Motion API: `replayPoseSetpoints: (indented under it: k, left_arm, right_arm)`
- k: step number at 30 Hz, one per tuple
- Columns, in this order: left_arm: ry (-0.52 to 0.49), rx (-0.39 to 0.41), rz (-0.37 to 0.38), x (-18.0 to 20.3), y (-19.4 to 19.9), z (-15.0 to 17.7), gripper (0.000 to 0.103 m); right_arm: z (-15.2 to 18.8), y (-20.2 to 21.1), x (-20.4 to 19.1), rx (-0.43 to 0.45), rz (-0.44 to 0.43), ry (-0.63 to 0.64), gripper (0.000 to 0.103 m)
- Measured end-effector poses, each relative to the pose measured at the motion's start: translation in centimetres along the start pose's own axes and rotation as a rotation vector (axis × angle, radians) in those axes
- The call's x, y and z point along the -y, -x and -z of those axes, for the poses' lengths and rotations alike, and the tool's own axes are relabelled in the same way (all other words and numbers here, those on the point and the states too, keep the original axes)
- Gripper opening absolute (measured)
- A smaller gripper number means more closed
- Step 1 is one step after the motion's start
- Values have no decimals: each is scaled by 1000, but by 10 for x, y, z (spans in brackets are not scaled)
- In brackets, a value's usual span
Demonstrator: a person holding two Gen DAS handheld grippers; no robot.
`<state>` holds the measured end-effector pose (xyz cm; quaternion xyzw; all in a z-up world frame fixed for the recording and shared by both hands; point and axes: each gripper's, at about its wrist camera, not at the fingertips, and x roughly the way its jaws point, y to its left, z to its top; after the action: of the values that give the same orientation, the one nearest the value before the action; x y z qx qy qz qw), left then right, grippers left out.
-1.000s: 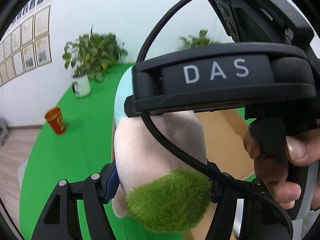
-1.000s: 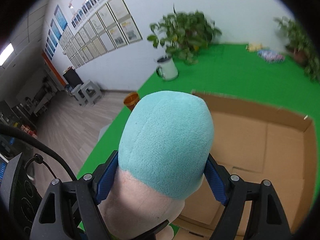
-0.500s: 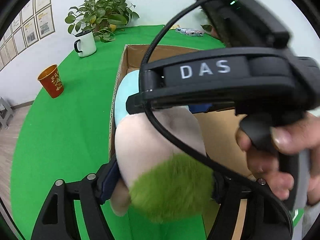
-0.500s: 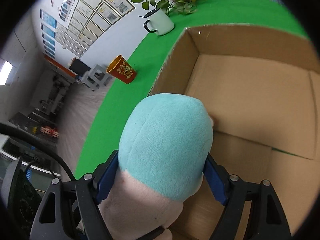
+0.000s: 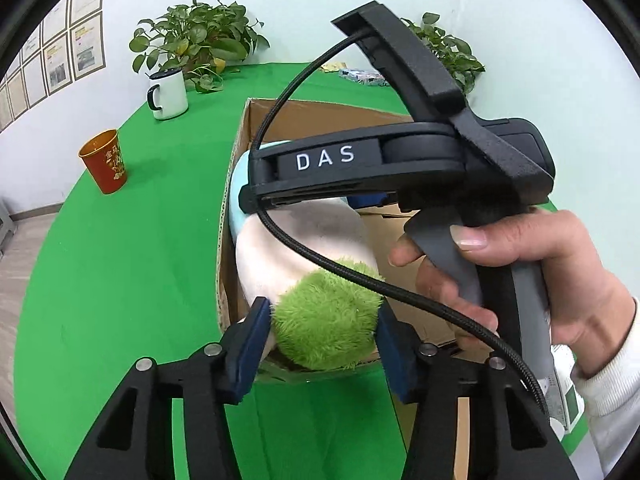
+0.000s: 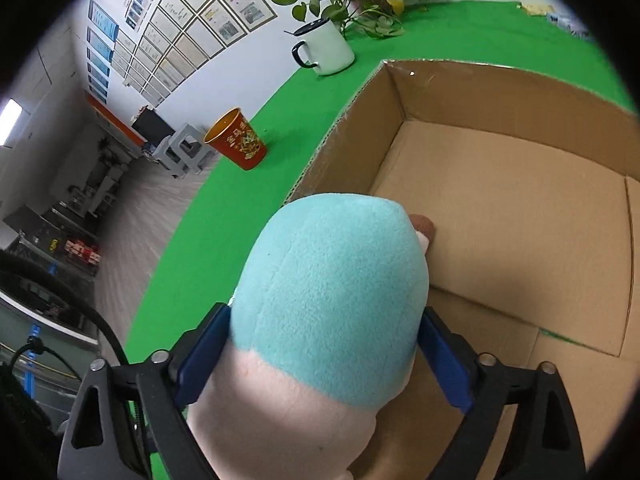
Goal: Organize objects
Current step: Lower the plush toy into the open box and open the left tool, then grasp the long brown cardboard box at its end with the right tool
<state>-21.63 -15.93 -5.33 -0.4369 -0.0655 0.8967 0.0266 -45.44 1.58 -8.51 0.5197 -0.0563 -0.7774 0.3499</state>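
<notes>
The plush toy point(image 6: 332, 300) sits low inside the cardboard box point(image 6: 500, 92), against the box's left wall, its teal end toward the bare box floor, which lies open to the right. The right tool point(image 6: 324, 356) has just been opening, its pads flanking the teal end. The left tool point(image 5: 324, 344) has been closing and pinches the toy's green tuft. The right tool's housing reads "DAS". Left of the box on the green desk point(image 5: 120, 264) stands a red cup point(image 5: 105, 166) with gold characters.

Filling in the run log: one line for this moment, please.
left tool: jaws just closing on green end of plush toy | right tool: jaws just opening, teal head between | toy: at cardboard box corner
</notes>
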Motion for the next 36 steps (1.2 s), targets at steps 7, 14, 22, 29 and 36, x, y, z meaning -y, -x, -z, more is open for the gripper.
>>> replayPoseSetpoints:
  k: [7, 14, 22, 29, 36]
  left_arm:
    - [18, -4, -24, -5, 5, 0, 45]
    - [-28, 70, -51, -3, 36, 3, 45]
    - [111, 104, 4, -60, 47, -8, 48]
    - [173, -25, 61, -85, -6, -17, 10]
    - [138, -41, 36, -75, -7, -14, 5]
  right_arm:
    - [14, 39, 11, 91, -98, -96, 96]
    - [59, 136, 22, 235, 40, -116, 98]
    - [153, 239, 96, 363, 547, -184, 100]
    - [190, 228, 180, 256, 619, -370, 70]
    - [186, 225, 186, 257, 617, -341, 7]
